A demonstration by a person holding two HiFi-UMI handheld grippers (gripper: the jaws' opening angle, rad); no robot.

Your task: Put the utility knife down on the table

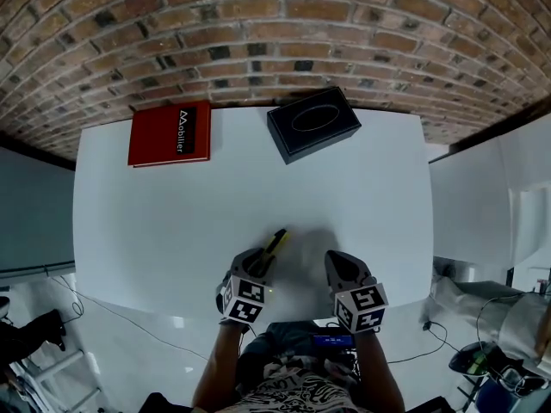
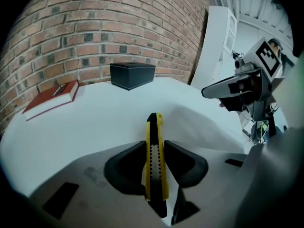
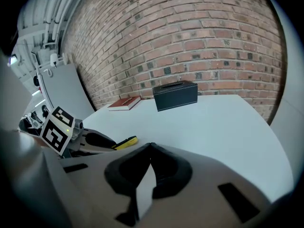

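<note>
utility knife [image 2: 154,132] clamped on edge between the jaws of the left gripper [image 1: 262,261], tip forward, over the near part of the white table [image 1: 164,222]; contact with the surface not confirmed. right gripper [image 3: 150,148] closed, empty. placement and release outstanding

Smooth matt white table [image 1: 172,231], rough brick wall [image 1: 275,33], plastic-looking utility knife [image 2: 155,156]

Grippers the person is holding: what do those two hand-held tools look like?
The left gripper and right gripper are pale grey shells, each ending in two black rounded pads. Each carries a white cube printed with black square markers; the left one's shows a small green light. The person wears a black-and-white patterned top.
</note>
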